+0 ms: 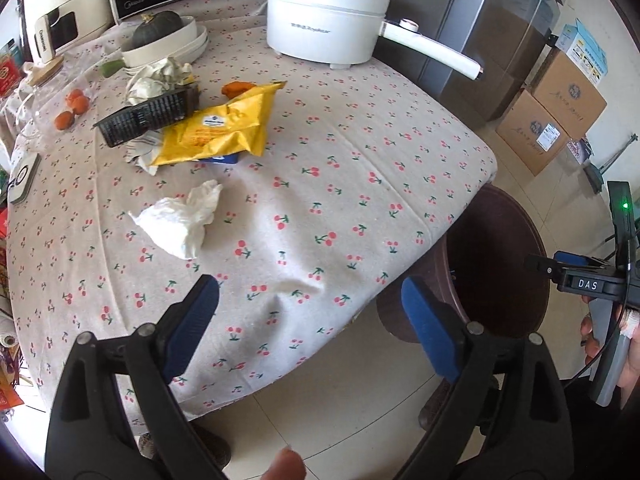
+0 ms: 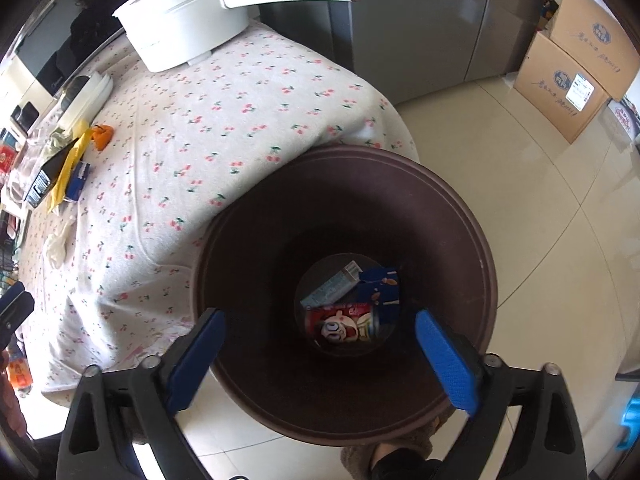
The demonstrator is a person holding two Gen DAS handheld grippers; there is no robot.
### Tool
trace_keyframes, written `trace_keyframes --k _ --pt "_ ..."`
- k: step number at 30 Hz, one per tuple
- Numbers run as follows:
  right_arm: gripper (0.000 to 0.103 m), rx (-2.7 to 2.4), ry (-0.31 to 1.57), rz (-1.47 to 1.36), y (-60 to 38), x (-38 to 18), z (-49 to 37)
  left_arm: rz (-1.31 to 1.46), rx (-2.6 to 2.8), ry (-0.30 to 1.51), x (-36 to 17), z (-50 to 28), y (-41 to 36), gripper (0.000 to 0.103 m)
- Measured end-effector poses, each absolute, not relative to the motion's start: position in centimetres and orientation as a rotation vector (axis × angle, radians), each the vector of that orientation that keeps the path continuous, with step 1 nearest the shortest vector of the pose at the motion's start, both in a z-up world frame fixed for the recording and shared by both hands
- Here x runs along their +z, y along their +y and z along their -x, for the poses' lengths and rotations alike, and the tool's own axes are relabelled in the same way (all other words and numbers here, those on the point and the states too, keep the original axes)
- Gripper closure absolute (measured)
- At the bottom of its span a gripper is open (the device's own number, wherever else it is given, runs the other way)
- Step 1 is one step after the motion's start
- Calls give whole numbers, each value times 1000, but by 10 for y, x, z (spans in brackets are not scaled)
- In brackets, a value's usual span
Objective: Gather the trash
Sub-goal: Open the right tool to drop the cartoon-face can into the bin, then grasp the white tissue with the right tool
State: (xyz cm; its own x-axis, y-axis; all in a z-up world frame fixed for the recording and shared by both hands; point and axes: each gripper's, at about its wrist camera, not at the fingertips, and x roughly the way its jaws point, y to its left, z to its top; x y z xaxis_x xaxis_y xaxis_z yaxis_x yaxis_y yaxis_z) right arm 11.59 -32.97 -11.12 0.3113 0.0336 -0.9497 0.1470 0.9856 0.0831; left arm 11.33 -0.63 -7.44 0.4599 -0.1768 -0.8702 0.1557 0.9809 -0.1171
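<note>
the left gripper [image 1: 310, 330] hangs over the near edge of the tabletop [image 1: 360, 140] with its jaws released and nothing between them. a crumpled tissue [image 1: 182, 222] lies on the cherry cloth just beyond it, and a yellow bag [image 1: 224, 128] lies farther, near a white pot [image 1: 324, 24]. the right gripper [image 2: 320, 356] is above the brown trash bin [image 2: 280, 240], jaws released and empty. wrappers [image 2: 348, 308] lie at the bin's bottom.

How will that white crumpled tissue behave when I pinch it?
The tissue looks thin and crumpled, so it is probably very light and will squash flat. It lies loose on the cloth, so a push likely slides it.
</note>
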Motion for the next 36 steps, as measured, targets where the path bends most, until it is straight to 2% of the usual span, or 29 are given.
trace_keyframes --k 20,36 --pt "1 111 1205 -87 -195 -83 -163 220 62 1130 -79 -114 112 7" --pt "2 263 1201 -47 -73 -100 -198 326 221 1133 -79 -111 188 7"
